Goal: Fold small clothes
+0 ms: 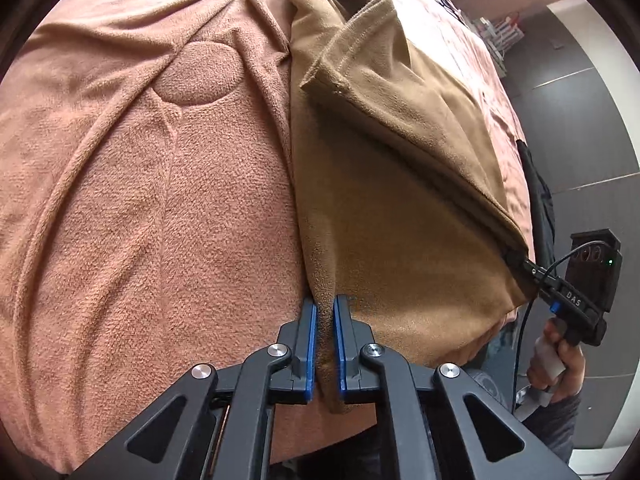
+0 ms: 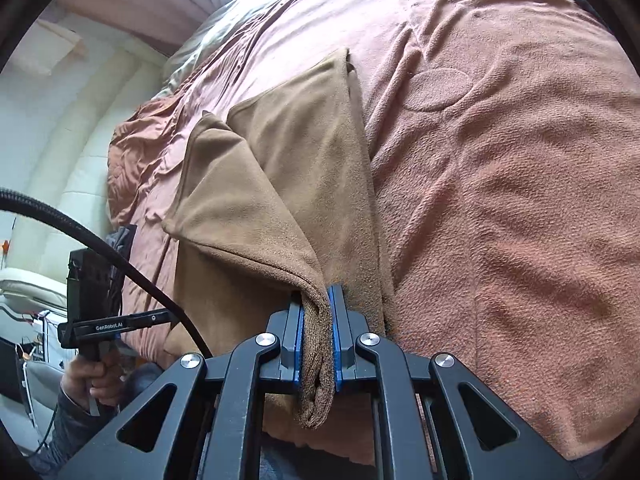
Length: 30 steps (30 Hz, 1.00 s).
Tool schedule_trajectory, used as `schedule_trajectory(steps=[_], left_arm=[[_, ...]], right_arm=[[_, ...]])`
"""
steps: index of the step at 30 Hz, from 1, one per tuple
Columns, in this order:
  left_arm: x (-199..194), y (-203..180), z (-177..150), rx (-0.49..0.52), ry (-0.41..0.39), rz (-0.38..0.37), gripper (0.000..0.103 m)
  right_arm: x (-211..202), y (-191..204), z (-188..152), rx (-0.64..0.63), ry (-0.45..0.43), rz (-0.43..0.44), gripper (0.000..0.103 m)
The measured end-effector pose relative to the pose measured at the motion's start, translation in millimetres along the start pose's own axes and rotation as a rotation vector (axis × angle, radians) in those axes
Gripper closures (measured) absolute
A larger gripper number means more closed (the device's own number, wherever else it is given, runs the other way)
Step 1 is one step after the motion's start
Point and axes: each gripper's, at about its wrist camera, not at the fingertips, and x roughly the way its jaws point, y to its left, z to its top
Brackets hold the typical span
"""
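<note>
Both pairs of jaws are pinching the brown garment: the left gripper is clamping one bunched edge, the right gripper another. Around it, the pink blanket is spreading wide, wrinkled, with a round patch at ten o'clock. At four o'clock, a hand is gripping the other tool's handle. The garment's lower end is hanging hidden behind the fingers.
</note>
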Motion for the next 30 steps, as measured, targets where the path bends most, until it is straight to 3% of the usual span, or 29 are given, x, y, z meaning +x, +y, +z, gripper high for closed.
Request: schedule_trajectory(steps=[4, 7, 8, 9, 16, 20, 30], left_arm=[[-2.7, 1.0, -1.0, -0.003, 0.003, -0.024, 0.094], [-12.3, 3.3, -3.8, 0.006, -0.002, -0.034, 0.094], [-16.4, 4.6, -4.7, 0.003, -0.012, -0.045, 0.094], [-20.7, 5.7, -5.4, 0.002, -0.026, -0.058, 0.094], [-44.9, 14.9, -2.3, 0.012, -0.091, -0.076, 0.094], [-53.5, 9.2, -1.3, 0.029, -0.111, -0.084, 0.094], [-82.5, 32.3, -3.9, 0.013, -0.143, -0.085, 0.094]], right_arm=[[-4.6, 6.1, 2.0, -0.004, 0.000, -0.051, 0.090], [-15.1, 27.7, 4.3, -0.084, -0.021, -0.167, 0.066], [-20.2, 35.1, 4.9, -0.117, -0.036, -0.207, 0.050], [-26.2, 43.0, 5.7, -0.150, -0.055, -0.227, 0.041], [-30.0, 102.9, 6.5, -0.363, -0.058, -0.232, 0.041], [-3.2, 136.6, 6.3, -0.497, -0.014, -0.253, 0.041], [71.3, 184.7, 24.9, -0.649, 0.080, -0.268, 0.044]])
